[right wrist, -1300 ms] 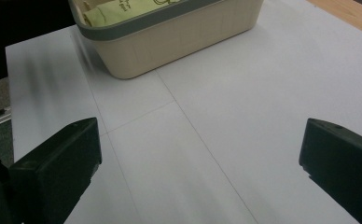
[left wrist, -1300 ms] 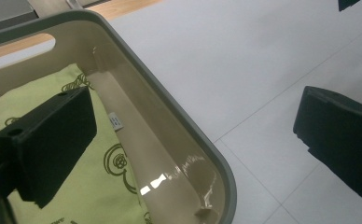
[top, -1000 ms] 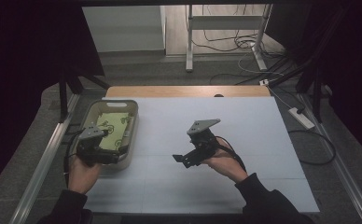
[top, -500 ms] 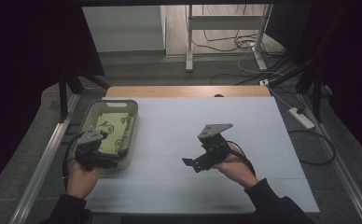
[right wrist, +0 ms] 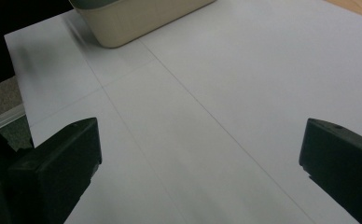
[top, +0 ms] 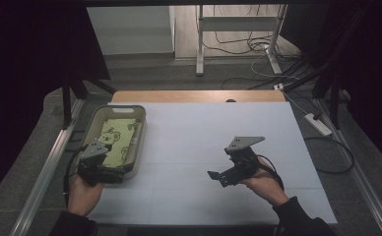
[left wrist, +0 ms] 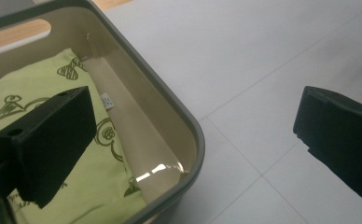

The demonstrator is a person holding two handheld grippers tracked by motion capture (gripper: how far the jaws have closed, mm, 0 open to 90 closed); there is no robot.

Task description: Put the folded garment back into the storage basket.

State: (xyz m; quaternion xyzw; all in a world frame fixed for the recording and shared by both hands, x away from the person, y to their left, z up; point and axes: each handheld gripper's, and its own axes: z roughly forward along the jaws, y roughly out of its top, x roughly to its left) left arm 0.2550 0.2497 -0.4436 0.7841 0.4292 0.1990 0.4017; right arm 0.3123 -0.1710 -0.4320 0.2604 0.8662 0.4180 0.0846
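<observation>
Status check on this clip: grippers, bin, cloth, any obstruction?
Left gripper open, jaws straddling the bin near corner. Right gripper open, empty, over bare table. Green cloth flat inside bin. Nothing in the way.

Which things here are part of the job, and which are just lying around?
In the job: green cloth, beige bin, left gripper open over the bin's corner.

Lying about: power strip on the floor, right gripper open over bare table.

Your left gripper [top: 114,173] straddles the near corner of the beige bin [top: 139,142]; the green printed cloth [top: 116,141] lies flat inside, under one jaw.
</observation>
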